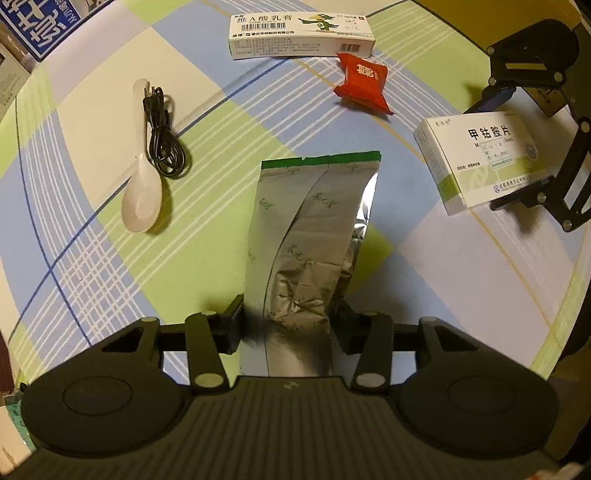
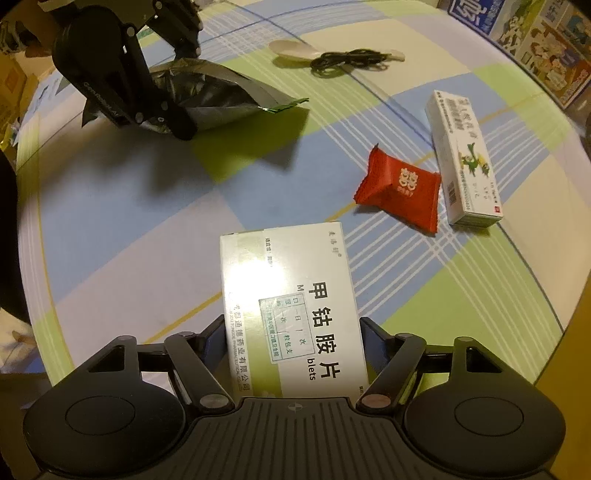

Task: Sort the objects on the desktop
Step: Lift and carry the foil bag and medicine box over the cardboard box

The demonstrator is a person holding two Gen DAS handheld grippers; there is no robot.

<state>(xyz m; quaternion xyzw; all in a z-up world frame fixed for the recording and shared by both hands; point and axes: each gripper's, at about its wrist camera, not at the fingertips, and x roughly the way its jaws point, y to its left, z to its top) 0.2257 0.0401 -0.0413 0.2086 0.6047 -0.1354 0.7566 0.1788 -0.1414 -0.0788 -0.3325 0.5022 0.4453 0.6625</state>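
Observation:
My left gripper [image 1: 291, 325] is shut on a silver foil pouch [image 1: 310, 229] with a green top edge, held above the checked cloth; it also shows in the right wrist view [image 2: 207, 99]. My right gripper [image 2: 293, 343] is shut on a white and green medicine box [image 2: 288, 306], also seen at the right of the left wrist view [image 1: 484, 158]. On the cloth lie a long white ointment box [image 1: 301, 35], a red candy packet [image 1: 364, 83], a white spoon [image 1: 142, 192] and a coiled black cable [image 1: 164, 136].
The checked blue, green and cream cloth [image 1: 92, 258] covers the table. Printed cartons stand at the far left edge [image 1: 40, 26] and at the far right in the right wrist view [image 2: 543, 44]. The ointment box [image 2: 465, 158] and candy [image 2: 400, 188] lie close together.

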